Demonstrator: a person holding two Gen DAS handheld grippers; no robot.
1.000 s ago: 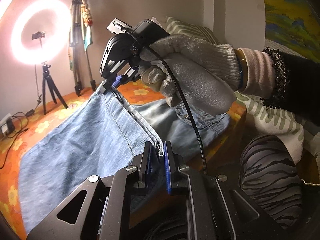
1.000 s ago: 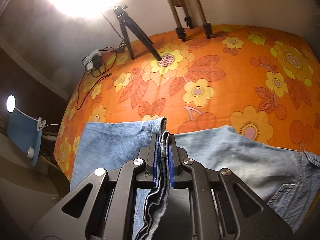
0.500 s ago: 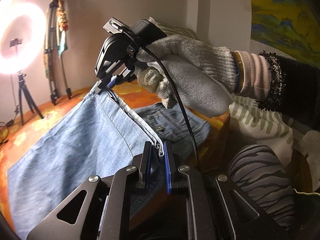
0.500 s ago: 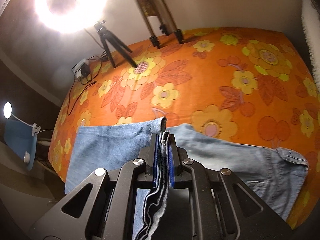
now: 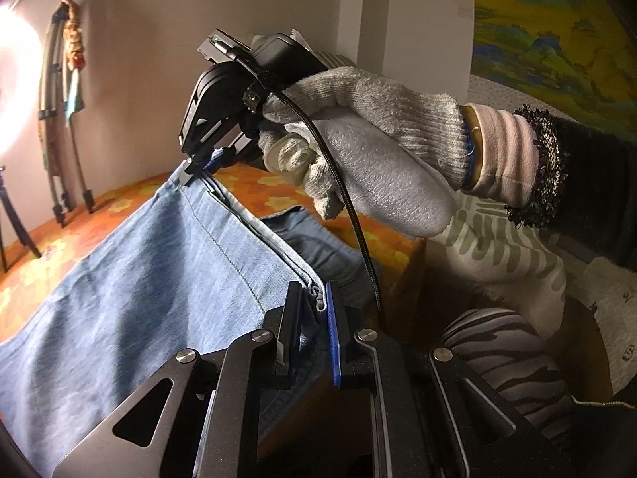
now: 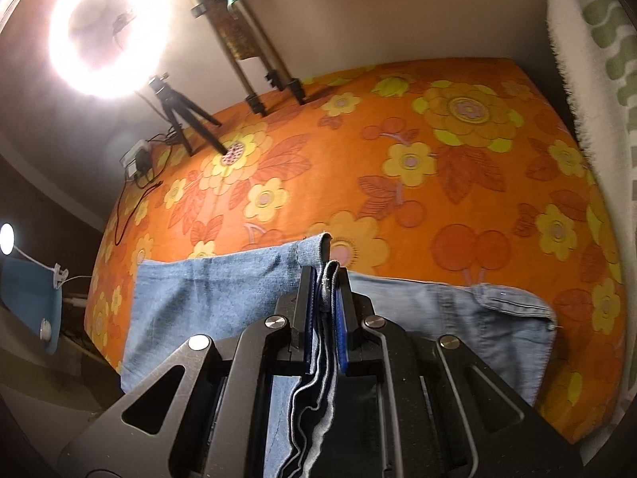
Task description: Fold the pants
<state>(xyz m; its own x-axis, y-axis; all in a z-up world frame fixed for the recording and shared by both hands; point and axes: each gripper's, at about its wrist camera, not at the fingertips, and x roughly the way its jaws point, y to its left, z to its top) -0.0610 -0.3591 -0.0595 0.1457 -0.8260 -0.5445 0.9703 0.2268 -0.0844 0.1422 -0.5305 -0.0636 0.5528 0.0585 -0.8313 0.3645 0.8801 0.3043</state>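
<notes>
So from my seat both grippers are clamped on the pants right now. My left gripper has its jaws pinched narrow on one corner of the denim hem, and my right gripper is pinched the same way on the other corner, with a few stacked layers of fabric running back between its blue pads. In the left wrist view the hem edge runs taut between the two grippers, lifted off the surface, with the gloved right hand wrapped around the far gripper. The rest of the pants hang down and lie on the orange flowered bed cover, waistband end off to the right in the right wrist view. Ring light on its little tripod sits at the far left, pretty blown out.
</notes>
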